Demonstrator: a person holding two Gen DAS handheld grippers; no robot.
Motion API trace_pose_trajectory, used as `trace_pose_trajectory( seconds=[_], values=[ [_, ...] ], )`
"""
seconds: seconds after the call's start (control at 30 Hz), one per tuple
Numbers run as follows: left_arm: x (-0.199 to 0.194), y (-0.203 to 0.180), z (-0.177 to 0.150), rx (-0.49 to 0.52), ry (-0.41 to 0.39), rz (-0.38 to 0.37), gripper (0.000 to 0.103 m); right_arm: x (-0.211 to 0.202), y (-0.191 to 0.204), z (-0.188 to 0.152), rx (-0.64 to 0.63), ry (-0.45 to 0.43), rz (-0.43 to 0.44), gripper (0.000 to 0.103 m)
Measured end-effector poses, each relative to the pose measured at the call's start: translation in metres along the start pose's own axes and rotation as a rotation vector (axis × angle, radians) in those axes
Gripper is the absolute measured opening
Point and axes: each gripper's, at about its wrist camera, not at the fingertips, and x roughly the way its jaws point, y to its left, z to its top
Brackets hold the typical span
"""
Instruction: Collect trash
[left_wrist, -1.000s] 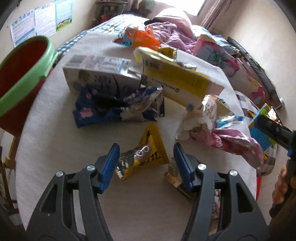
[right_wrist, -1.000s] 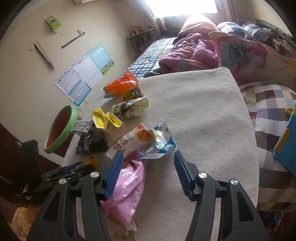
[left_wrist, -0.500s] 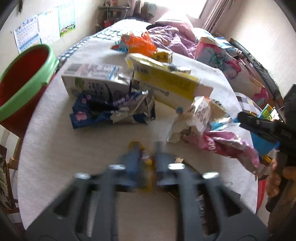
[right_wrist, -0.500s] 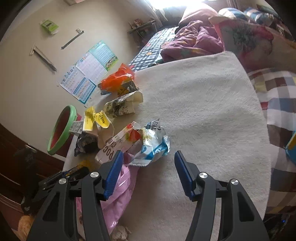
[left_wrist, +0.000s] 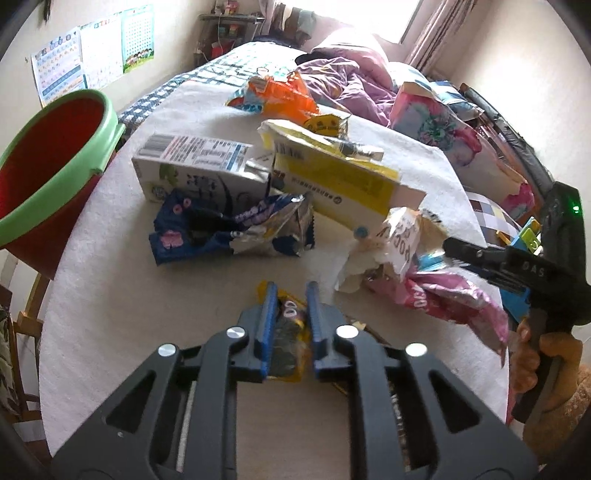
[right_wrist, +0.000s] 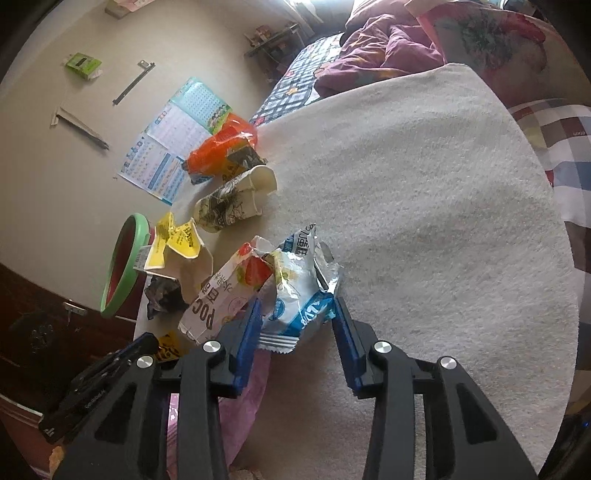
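Since the earlier frame the left gripper (left_wrist: 290, 314) had clamped the crumpled yellow wrapper (left_wrist: 288, 334).
Right gripper (right_wrist: 295, 325) was closing around the blue-white packet (right_wrist: 299, 291); the red bin (left_wrist: 44, 166) looked empty.

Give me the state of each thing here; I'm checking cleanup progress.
Left tongs: shut on yellow wrapper.
Right tongs: closing around blue-white wrapper.
Bin: upright beside the table, nothing visible inside.
Milk carton: lying on its side.
Yellow box: torn open.
Paper cup: crushed, tipped over.
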Motion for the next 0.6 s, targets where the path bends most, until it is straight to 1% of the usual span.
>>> trace_pose_trajectory(
  seconds=[0.03,0.07,0.1,0.13,0.2,0.3,0.43,0.57,0.6],
  values=[
    [0.0,0.002,-0.001,-0.004,0.004,-0.003,0.03,-0.004,0.001,0.0,-0.005,-0.015,-0.006,0.034],
    [0.0,0.003,-0.002,-0.007,0.006,-0.007,0.035,-0.008,0.003,0.001,-0.012,-0.032,-0.013,0.032],
    [0.0,0.004,-0.002,-0.01,0.008,-0.012,0.043,-0.013,0.005,0.003,-0.021,-0.05,-0.023,0.031],
    [0.0,0.004,-0.003,-0.014,0.009,-0.019,0.048,-0.017,0.007,0.005,-0.03,-0.065,-0.035,0.03],
    [-0.001,0.005,-0.005,-0.011,0.015,-0.029,0.054,-0.028,0.011,0.008,-0.052,-0.106,-0.061,0.03],
    [0.002,0.005,-0.007,0.007,0.036,-0.04,0.055,-0.04,0.019,0.012,-0.085,-0.156,-0.089,0.029],
    [0.007,0.005,-0.013,0.02,0.076,-0.058,0.055,-0.051,0.026,0.013,-0.108,-0.193,-0.102,0.029],
    [0.013,0.01,-0.015,-0.012,0.086,-0.071,0.055,-0.058,0.033,0.013,-0.127,-0.217,-0.107,0.029],
    [0.015,0.012,-0.016,-0.022,0.089,-0.074,0.052,-0.058,0.036,0.013,-0.133,-0.218,-0.106,0.029]
  ],
)
